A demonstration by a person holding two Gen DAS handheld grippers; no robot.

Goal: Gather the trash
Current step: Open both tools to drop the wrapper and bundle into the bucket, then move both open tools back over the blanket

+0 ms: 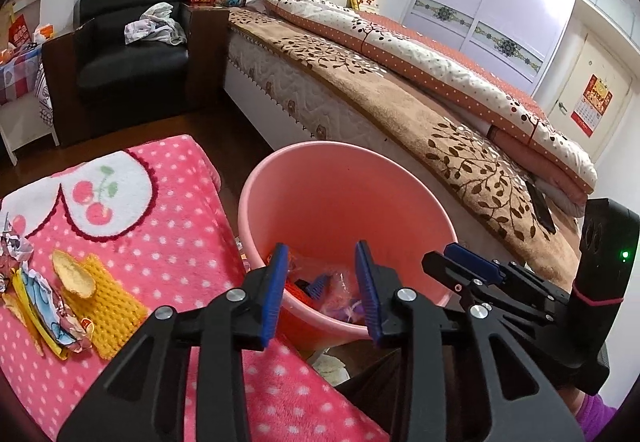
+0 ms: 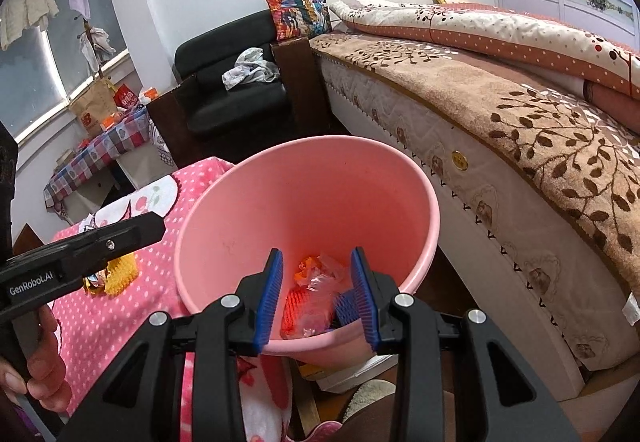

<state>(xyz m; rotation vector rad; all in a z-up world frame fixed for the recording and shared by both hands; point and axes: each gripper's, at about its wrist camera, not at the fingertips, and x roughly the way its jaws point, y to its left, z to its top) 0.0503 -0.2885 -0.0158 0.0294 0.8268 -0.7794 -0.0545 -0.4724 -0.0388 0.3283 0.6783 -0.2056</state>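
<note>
A pink bucket (image 1: 320, 149) stands between a pink dotted blanket (image 1: 168, 226) and the bed. Orange, clear and purple trash (image 2: 316, 290) lies at its bottom. My left gripper (image 1: 321, 248) hangs over the bucket's near rim, open, with nothing between its blue pads. My right gripper (image 2: 316, 254) is also above the bucket (image 2: 304, 141), jaws apart and empty; in the left wrist view it (image 1: 448, 254) shows at the bucket's right rim. On the blanket's left lie crumpled wrappers (image 1: 40, 294), a pale peel (image 1: 74, 274) and a yellow knitted piece (image 1: 104, 302).
The bed (image 1: 400, 109) with a brown leaf cover runs along the right, a dark phone (image 1: 542, 207) on it. A black armchair (image 1: 132, 53) with clothes stands behind. A small table with a checked cloth (image 2: 100, 153) is at the far left. A hand (image 2: 40, 370) holds the left gripper.
</note>
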